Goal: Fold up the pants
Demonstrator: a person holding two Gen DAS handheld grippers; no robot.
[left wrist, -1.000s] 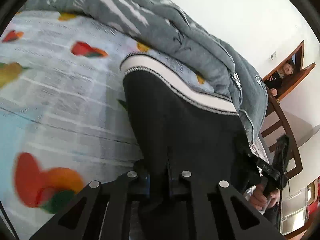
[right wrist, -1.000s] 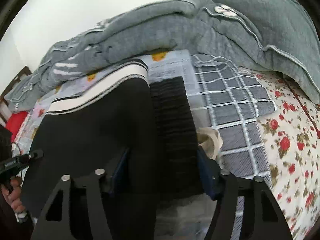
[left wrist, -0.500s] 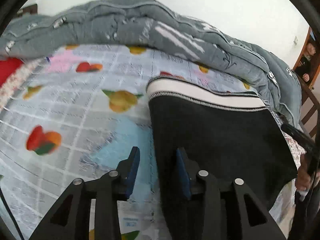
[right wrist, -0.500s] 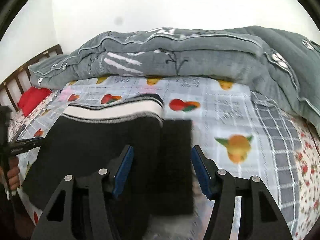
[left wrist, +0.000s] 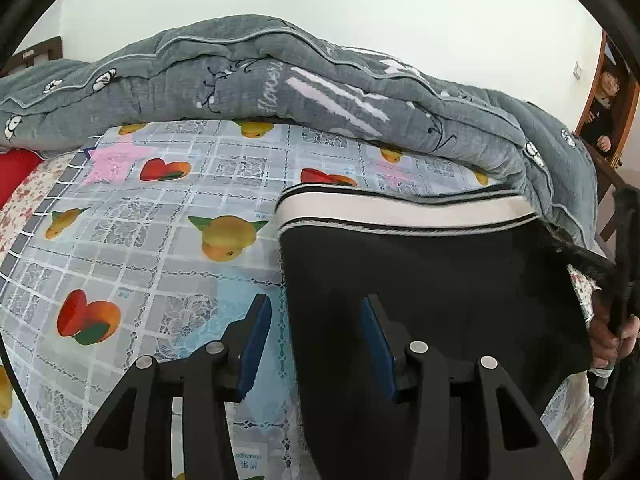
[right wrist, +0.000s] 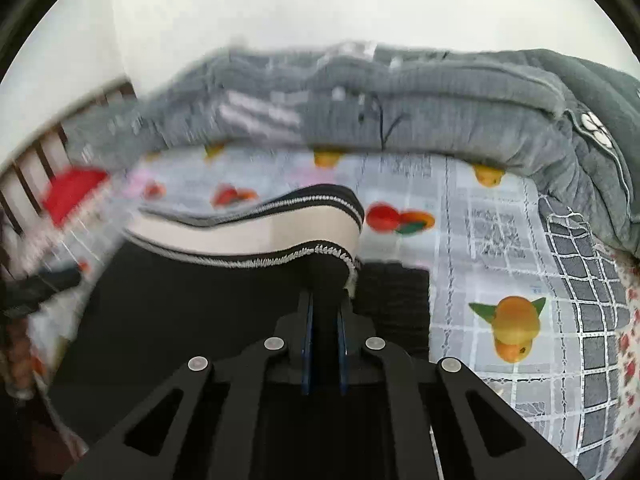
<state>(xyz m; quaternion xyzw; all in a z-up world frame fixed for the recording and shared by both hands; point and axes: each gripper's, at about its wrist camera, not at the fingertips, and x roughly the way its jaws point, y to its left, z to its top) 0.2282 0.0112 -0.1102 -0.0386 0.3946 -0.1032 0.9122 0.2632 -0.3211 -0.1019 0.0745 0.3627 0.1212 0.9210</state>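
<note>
Black pants (left wrist: pixel 432 284) with a white striped waistband (left wrist: pixel 400 212) lie folded on the fruit-print bed sheet (left wrist: pixel 168 216). My left gripper (left wrist: pixel 316 340) is open, its jaws straddling the pants' left edge near the front. In the right wrist view my right gripper (right wrist: pixel 323 344) is shut on the black fabric of the pants (right wrist: pixel 192 300) and lifts the right end, so the waistband (right wrist: pixel 256 236) arches up. A ribbed black cuff (right wrist: pixel 394 300) lies just right of it.
A thick grey quilt (left wrist: pixel 280 80) is heaped along the far side of the bed. A red pillow (right wrist: pixel 72 196) and wooden headboard (right wrist: pixel 24 176) are at the left. A person (left wrist: pixel 606 100) looks in at a doorway on the right.
My left gripper opened wider and let go of the pants. My right gripper closed on the pants' right end and raised it. Both cameras pulled back and tilted up.
</note>
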